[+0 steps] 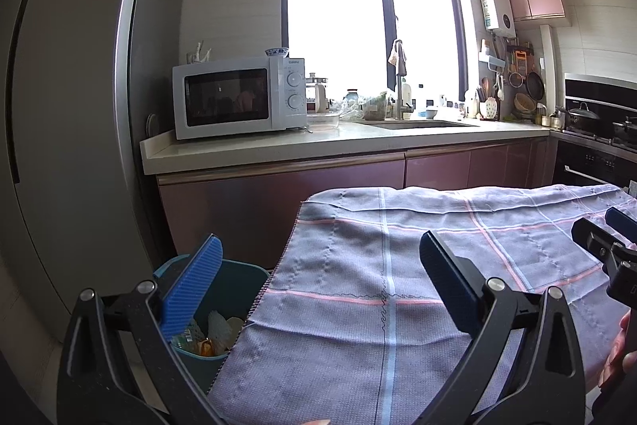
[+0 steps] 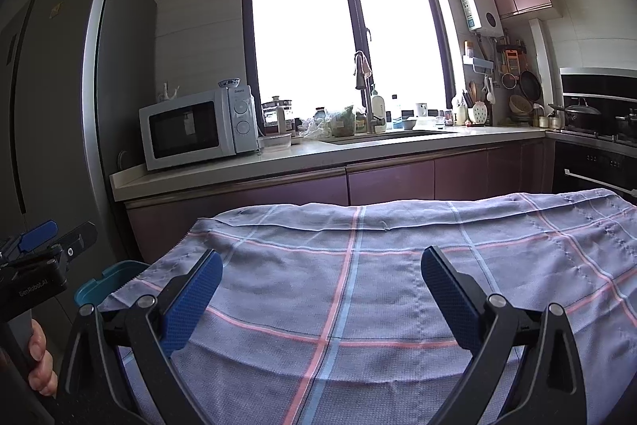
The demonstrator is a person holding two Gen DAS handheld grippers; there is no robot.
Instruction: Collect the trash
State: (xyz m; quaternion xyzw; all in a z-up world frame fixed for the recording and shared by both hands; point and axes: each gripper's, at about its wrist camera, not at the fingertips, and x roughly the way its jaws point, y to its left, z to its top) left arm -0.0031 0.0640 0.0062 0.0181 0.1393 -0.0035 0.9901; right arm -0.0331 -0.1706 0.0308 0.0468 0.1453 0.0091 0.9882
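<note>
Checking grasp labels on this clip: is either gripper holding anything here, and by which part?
Nothing is held. The left gripper and the right gripper are both open and empty above the checked cloth; trash sits in the bin beside it.

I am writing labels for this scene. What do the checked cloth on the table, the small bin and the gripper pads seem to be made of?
The cloth looks like woven cotton, matte: a fine waffle texture and creases show. The bin seems to be teal plastic with a smooth moulded rim. The pads of the left gripper look like blue ribbed rubber or soft plastic; which one is unclear.
</note>
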